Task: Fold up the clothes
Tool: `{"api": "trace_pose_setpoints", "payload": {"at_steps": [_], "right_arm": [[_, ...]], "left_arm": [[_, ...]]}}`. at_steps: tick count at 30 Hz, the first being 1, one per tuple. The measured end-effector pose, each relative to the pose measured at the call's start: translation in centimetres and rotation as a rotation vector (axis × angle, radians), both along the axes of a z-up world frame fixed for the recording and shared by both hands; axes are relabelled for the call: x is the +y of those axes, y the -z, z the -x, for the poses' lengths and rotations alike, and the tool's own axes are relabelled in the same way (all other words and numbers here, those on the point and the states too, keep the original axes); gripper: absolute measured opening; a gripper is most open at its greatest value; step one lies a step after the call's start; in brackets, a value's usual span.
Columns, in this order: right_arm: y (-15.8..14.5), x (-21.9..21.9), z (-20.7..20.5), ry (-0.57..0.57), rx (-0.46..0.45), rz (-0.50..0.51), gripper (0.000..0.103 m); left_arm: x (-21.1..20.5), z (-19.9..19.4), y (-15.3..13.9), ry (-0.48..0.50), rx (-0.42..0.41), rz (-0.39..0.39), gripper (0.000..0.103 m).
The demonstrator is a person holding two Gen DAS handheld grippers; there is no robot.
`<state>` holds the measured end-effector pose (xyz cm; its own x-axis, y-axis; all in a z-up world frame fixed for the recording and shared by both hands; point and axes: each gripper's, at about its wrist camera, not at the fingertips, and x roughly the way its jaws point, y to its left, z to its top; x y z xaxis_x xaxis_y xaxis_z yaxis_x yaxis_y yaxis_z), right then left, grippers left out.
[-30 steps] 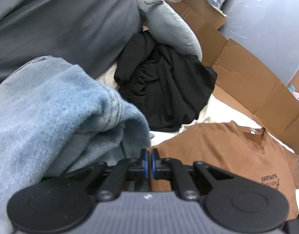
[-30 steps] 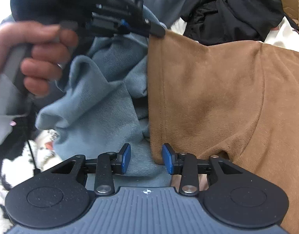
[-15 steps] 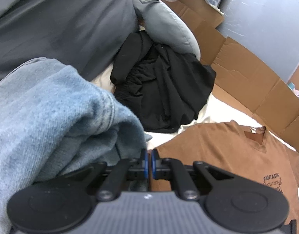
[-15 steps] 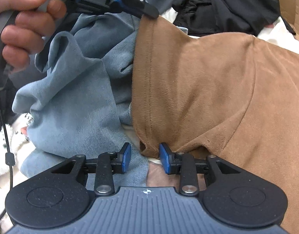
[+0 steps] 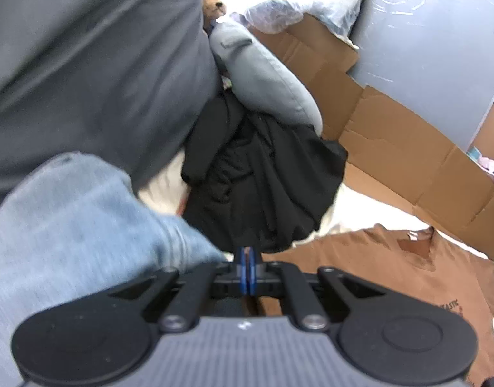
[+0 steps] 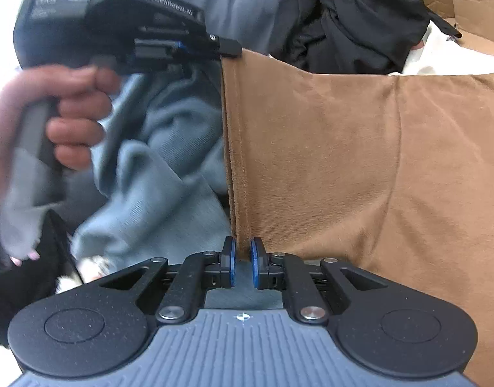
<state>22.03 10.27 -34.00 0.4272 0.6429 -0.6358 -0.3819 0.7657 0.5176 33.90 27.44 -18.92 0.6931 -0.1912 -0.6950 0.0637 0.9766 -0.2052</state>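
A brown T-shirt [image 6: 343, 161] lies spread on the white bedding, its collar and chest print [image 5: 392, 267] showing in the left wrist view. My left gripper [image 5: 247, 269] is shut on the far corner of its hem; in the right wrist view that gripper [image 6: 230, 50] sits at the upper left, held by a person's hand [image 6: 69, 113]. My right gripper [image 6: 243, 259] is closing its jaws, with the near end of the same hem pinched between the blue pads. The hem runs straight and taut between both grippers.
A blue-grey garment [image 6: 156, 174] is heaped just left of the shirt. Behind lie a crumpled black garment [image 5: 263, 177], a grey pillow [image 5: 263, 74] and a large dark grey cushion [image 5: 85, 64]. Flattened cardboard [image 5: 392, 148] lines the back right.
The right jaws have narrowed from wide apart onto the shirt's hem. Both grippers have risen a little, and the hem edge now stands straight between them.
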Motion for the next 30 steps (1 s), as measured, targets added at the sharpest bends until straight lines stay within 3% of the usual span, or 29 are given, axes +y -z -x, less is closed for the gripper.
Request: {"api": "trace_pose_setpoints", "payload": {"at_steps": [7,15,18,22,25,30], "right_arm": [[0.7,0.7,-1.7,0.029,0.061,-0.070,0.009],[2.0,2.1,-1.4,0.020,0.093,-0.023,0.010],[2.1,2.3,-1.7,0.021,0.099,-0.016,0.015],[1.4,2.9,-1.1,-0.013,0.055,-0.011,0.041],[1.0,3.0,-0.6,-0.026,0.041,-0.007,0.044],[0.8,2.1,0.3,-0.013,0.051,-0.030,0.044]], "left_arm": [[0.2,-0.5,-0.2,0.004,-0.005,-0.041,0.003],[-0.4,-1.9,1.2,0.027,0.046,-0.150,0.006],[-0.7,-1.7,0.8,0.033,0.059,-0.176,0.008],[-1.9,-0.7,-0.6,0.029,0.027,-0.280,0.009],[-3.0,0.1,-1.9,0.038,-0.025,-0.370,0.023],[-4.1,0.2,-2.9,0.084,-0.010,-0.266,0.023]]}}
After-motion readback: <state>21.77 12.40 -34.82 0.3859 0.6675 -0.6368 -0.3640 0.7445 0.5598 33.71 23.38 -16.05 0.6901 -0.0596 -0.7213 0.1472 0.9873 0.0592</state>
